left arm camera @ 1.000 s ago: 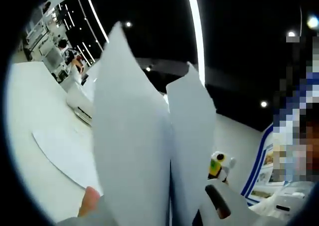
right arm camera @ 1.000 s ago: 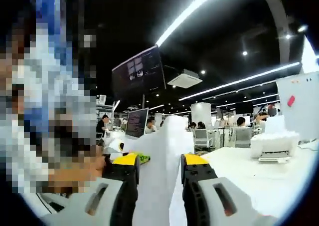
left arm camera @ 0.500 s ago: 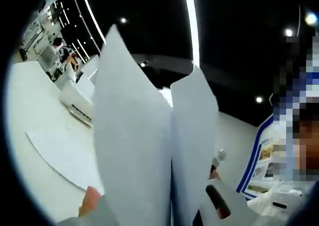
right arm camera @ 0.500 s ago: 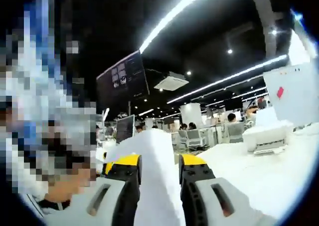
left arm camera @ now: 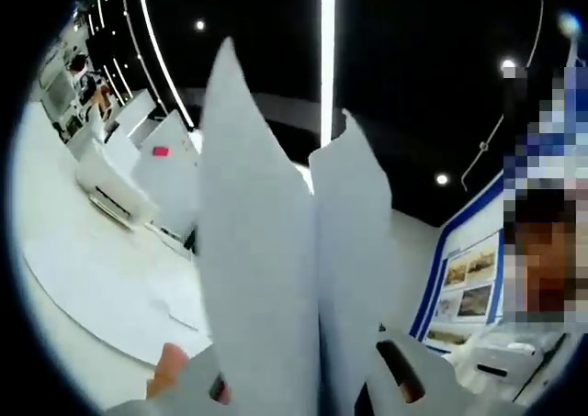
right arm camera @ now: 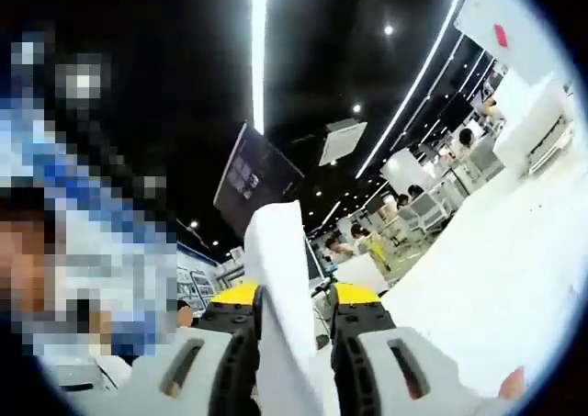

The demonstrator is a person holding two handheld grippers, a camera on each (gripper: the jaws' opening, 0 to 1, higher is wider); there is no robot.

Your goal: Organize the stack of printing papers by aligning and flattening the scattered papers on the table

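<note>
In the left gripper view a stack of printing papers stands upright between the jaws of the left gripper, its sheets fanning into two tall white points that hide most of the jaws; the gripper looks clamped on the stack, though the contact itself is covered. A fingertip shows at the lower left beside the paper. Behind it, the white table carries more loose sheets lying flat, and a white printer sits further back.

In the right gripper view the right gripper, with yellow-tipped black jaws, is closed on the same stack of printing papers, which rises between the jaws and leans slightly. The white table spreads to the right, and a dark hanging monitor is seen under the ceiling lights
</note>
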